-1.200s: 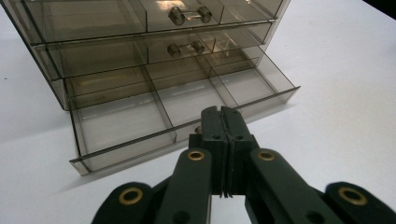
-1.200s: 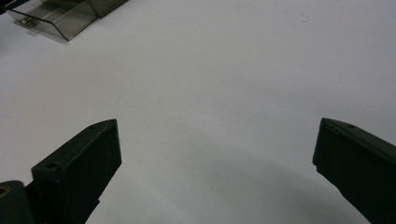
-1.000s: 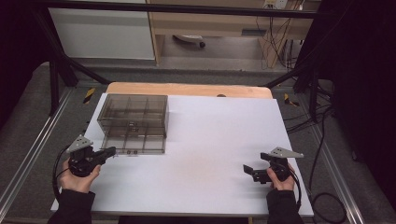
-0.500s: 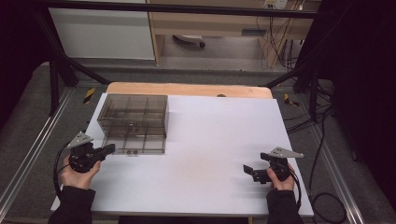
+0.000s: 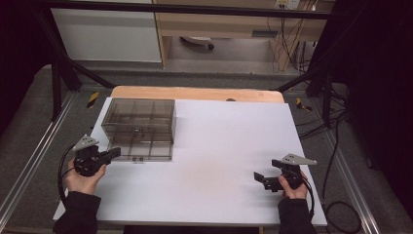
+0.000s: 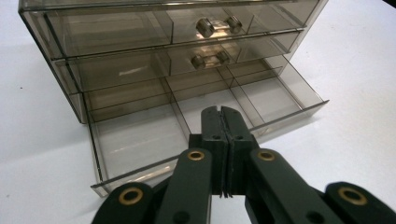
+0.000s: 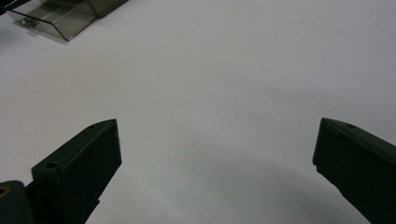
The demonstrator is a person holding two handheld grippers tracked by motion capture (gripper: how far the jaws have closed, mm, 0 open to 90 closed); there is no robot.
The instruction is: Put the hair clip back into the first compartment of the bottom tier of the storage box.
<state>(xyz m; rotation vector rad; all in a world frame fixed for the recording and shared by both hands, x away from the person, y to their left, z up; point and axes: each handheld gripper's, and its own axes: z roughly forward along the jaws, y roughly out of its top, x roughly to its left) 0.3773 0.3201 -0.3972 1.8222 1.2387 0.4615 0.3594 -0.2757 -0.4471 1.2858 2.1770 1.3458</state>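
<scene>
A smoky clear drawer box (image 5: 139, 117) stands at the left of the white table (image 5: 229, 136). Its bottom drawer (image 5: 146, 151) is pulled out, and its divided compartments (image 6: 140, 135) hold nothing I can see. The two upper drawers are pushed in and show their handles (image 6: 217, 25). My left gripper (image 5: 116, 153) is shut, its jaws (image 6: 221, 112) pressed together over the open drawer's front wall. They hide that drawer's handle in the left gripper view. My right gripper (image 5: 258, 178) is open over bare table at the near right, its jaws (image 7: 217, 126) spread wide with nothing between them.
A wooden board (image 5: 195, 92) runs along the far edge of the table. Metal rails (image 5: 29, 161) and cables (image 5: 336, 161) flank both sides. The open drawer's corner (image 7: 60, 18) lies far off from the right gripper.
My left gripper has crept forward and right, toward the open drawer's front. The right gripper and the drawer box have stayed put.
</scene>
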